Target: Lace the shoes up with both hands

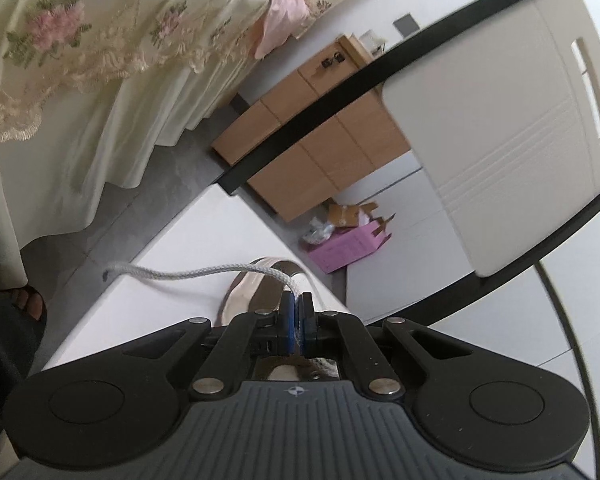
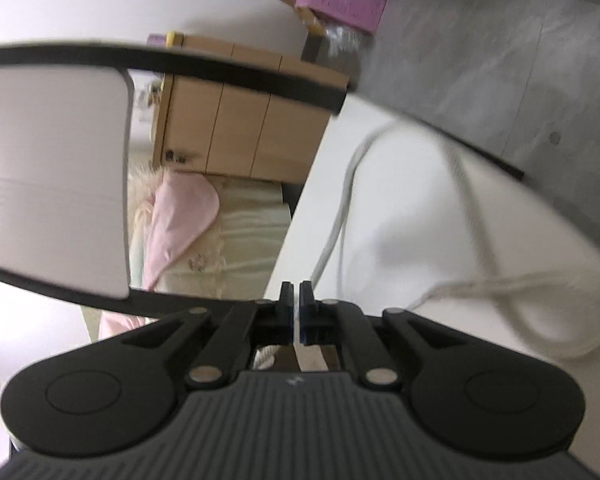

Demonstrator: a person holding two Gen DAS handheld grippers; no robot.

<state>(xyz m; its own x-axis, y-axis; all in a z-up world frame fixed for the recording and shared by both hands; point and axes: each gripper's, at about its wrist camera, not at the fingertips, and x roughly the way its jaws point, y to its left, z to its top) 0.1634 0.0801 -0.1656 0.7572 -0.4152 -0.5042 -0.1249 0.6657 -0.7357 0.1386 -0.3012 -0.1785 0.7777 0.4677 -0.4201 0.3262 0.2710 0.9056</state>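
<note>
Right now the left gripper (image 1: 297, 304) is pinched tight on the white woven shoelace (image 1: 204, 270). That lace runs out to the left over the white table (image 1: 172, 240) and ends in a loose tip in the air. Just past the blue pads (image 1: 287, 312) sits the white and brown shoe (image 1: 256, 288), close under the gripper, with only part of it showing.

The right gripper (image 2: 296, 300) has a thin slit between its jaws, and nothing seems to be held there. More of the lace (image 2: 340, 216) lies on the table in front of it, with a floppy loop off to the right. This view is blurry, so small details are hard to tell.

I think the lace is light and very soft. It will bend and sag wherever it is not held. It looks a bit rough, so it should not slip much. A good place to hold it is near the tip, so the end stays straight enough to poke through a hole. The shoe may slide if the lace is pulled hard.
</note>
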